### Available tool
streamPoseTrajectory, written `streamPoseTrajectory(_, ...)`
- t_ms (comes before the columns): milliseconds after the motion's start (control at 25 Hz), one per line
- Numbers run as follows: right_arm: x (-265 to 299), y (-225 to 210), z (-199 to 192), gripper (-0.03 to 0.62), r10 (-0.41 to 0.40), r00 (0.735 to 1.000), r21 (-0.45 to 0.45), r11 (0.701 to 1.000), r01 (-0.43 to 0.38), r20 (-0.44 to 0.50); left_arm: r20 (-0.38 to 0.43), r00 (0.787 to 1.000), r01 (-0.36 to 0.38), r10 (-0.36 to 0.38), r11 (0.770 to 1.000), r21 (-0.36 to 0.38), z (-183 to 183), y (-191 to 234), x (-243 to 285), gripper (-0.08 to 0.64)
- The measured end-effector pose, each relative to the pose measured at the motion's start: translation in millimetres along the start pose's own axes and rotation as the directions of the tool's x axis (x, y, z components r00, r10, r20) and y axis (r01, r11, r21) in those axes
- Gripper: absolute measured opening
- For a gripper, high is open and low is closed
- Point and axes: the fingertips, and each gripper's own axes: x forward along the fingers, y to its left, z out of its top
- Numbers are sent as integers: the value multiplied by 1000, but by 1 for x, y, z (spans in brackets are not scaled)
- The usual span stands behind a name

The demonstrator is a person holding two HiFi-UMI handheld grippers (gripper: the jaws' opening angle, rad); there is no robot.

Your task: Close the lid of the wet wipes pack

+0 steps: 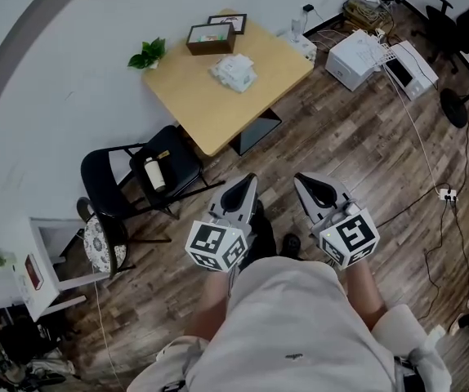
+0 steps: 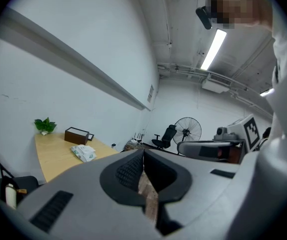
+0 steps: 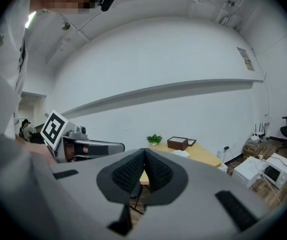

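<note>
The wet wipes pack [image 1: 234,72] is a white soft pack lying on the light wooden table [image 1: 194,104] across the room; whether its lid is up is too small to tell. It also shows in the left gripper view, pack [image 2: 84,153], and faintly in the right gripper view, pack [image 3: 180,153]. My left gripper [image 1: 250,180] and right gripper [image 1: 301,180] are held side by side over the wooden floor, well short of the table. Both point towards it. Each has its jaws together with nothing between them: left gripper [image 2: 143,152], right gripper [image 3: 144,151].
On the table stand a brown box [image 1: 211,37] and a small green plant [image 1: 147,53]. A black chair [image 1: 149,174] with a bottle on it stands by the table's near corner. White appliances [image 1: 379,60], a standing fan [image 2: 187,130] and a floor cable [image 1: 431,186] lie to the right.
</note>
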Motion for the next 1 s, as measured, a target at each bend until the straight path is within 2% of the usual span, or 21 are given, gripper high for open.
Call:
streamPoseTrajectory(520,109,-42,44,-2,-65,998,-6,998,65,4,-2,997,75,-75,996,41,55,97,58,8)
streamPoseTrajectory(1000,201,-54,67,-2,-124,992,-5,992,124,-6,-5,992,123,-123,990,72,83,186,84,8)
